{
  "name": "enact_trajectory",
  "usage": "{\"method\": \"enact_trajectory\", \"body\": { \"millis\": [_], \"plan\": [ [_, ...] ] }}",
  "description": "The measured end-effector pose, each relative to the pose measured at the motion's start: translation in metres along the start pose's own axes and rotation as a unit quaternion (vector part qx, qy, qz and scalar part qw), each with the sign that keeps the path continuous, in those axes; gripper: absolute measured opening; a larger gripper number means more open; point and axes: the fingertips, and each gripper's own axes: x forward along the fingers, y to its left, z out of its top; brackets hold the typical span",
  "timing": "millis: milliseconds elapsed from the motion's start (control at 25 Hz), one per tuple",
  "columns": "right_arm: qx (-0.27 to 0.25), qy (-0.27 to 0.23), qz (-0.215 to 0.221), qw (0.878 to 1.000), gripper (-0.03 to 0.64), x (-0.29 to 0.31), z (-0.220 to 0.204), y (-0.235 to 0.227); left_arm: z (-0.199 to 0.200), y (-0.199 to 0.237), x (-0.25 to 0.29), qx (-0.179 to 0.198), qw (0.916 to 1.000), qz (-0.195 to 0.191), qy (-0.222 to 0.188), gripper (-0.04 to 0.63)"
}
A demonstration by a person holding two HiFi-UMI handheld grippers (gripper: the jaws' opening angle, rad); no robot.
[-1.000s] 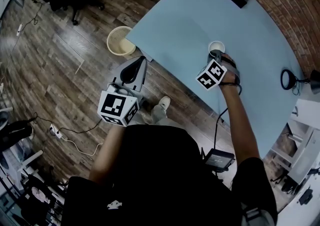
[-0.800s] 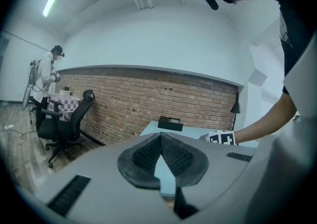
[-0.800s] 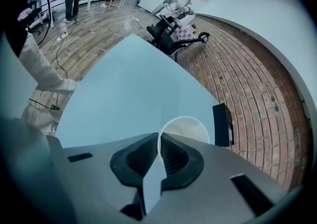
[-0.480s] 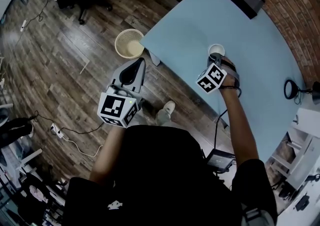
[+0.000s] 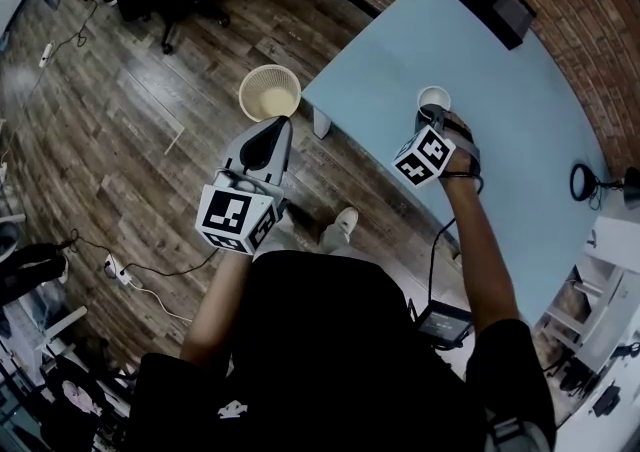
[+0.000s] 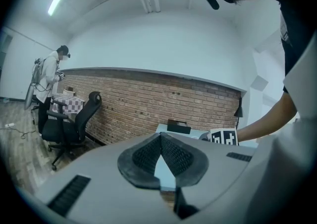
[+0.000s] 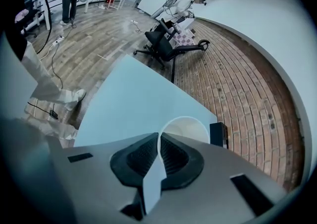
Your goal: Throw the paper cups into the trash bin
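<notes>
Right gripper (image 7: 158, 138) fingers pinching paper cup (image 7: 187, 128) wall, left gripper (image 6: 161, 137) fingers closed, empty.

left gripper (image 5: 282, 126) jaws together, nothing between, pointing near level, right gripper (image 5: 432, 118) angled down, jaws pinched on paper cup (image 5: 434, 96) wall, 2 arms held out front

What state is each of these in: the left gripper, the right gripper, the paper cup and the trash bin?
left gripper: shut, nothing between its jaws.
right gripper: shut on the wall of the paper cup.
paper cup: upright, mouth up, looks empty.
trash bin: upright, open-topped, off the corner of the table.
</notes>
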Motion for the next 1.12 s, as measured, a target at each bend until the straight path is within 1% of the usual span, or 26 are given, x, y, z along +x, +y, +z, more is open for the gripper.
{"method": "enact_trajectory", "body": {
  "millis": [200, 520, 880, 1120],
  "plan": [
    [-0.002, -0.007, -0.003, 1.0, 0.017, -0.007, 0.034, 0.001, 0.004, 0.029, -0.011, -0.008, 1.0, 0.003, -0.004, 0.003],
    [-0.011, -0.035, -0.006, 0.999, 0.017, -0.017, 0.102, 0.008, 0.007, 0.071, -0.03, -0.012, 0.9998, 0.011, -0.007, 0.003],
    [-0.027, -0.052, -0.005, 0.998, 0.017, -0.013, 0.184, 0.021, 0.01, 0.139, -0.059, -0.016, 0.9994, 0.03, -0.011, 0.003],
    [-0.032, -0.062, 0.002, 0.998, 0.017, -0.013, 0.23, 0.029, 0.007, 0.173, -0.072, -0.029, 0.999, 0.033, -0.011, 0.003]
  ]
}}
